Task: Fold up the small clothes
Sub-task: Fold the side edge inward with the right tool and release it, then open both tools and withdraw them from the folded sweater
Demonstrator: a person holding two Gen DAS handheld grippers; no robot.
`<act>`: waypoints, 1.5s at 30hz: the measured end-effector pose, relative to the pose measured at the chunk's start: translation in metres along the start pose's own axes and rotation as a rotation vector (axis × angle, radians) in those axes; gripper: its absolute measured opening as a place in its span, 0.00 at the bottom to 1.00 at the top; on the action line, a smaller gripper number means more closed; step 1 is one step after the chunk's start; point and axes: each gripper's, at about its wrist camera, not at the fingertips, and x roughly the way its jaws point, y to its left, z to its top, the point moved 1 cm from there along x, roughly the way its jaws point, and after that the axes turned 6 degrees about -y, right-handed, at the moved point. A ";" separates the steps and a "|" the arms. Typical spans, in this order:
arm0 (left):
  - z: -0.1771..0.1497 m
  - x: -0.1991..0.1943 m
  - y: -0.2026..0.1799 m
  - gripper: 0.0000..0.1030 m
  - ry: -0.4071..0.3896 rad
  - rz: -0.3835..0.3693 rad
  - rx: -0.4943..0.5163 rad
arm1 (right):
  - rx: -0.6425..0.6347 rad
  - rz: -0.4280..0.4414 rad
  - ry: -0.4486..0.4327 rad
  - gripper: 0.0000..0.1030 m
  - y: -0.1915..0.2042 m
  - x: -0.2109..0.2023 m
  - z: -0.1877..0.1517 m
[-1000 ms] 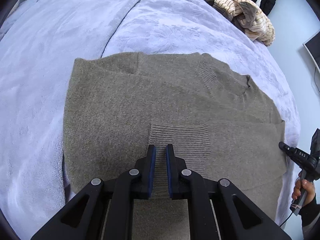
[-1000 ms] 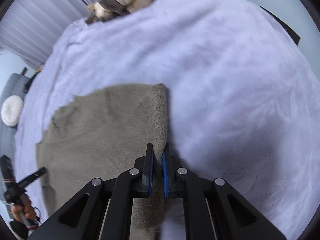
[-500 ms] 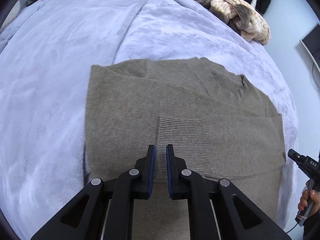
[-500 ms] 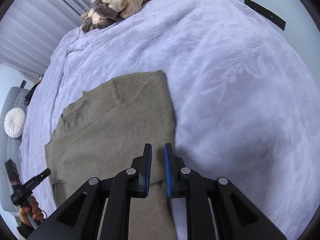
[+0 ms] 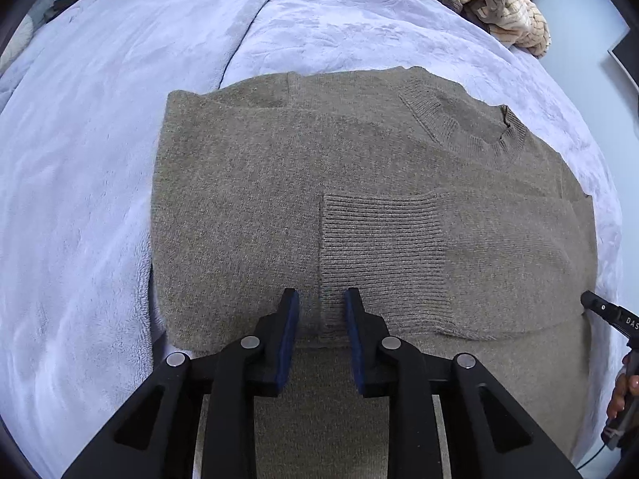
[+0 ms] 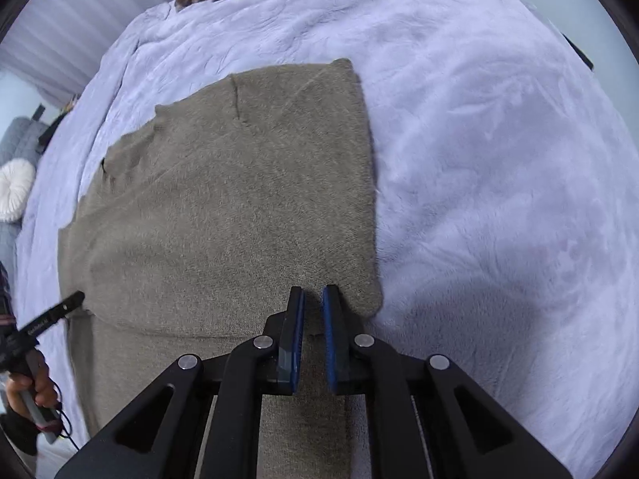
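Left wrist view: one olive-brown knit sweater lies flat on the lilac bed, filling the centre of the frame, its ribbed neck toward 1 o'clock. One sleeve is folded across the body, its ribbed cuff lying just above the jaws. The left gripper points steeply down at the cuff's edge; its jaws are opening, a clear gap between them, with knit under them but nothing pinched. At 4 o'clock the tip of the other tool and a few fingers of the hand that holds it show at the sweater's side. One heap of striped and dark clothes waits at 1 o'clock on the far edge of the bed.

Right wrist view: the same single sweater spreads from centre to 8 o'clock, its folded side edge running straight from 12 toward 5 o'clock. The right gripper stands over the lower corner of that fold with jaws nearly pressed together, a thin slit between the blue pads, and no cloth caught. At 8 o'clock the left tool and its hand are seen.

The sleeve fold looks laid. To finish it well, let go cleanly without dragging the cuff, keep the side edges parallel, then take both hem corners evenly for the next fold.
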 end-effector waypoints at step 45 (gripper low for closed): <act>-0.055 -0.100 -0.021 0.99 0.080 0.123 0.047 | 0.086 0.068 0.093 0.80 0.071 -0.079 -0.048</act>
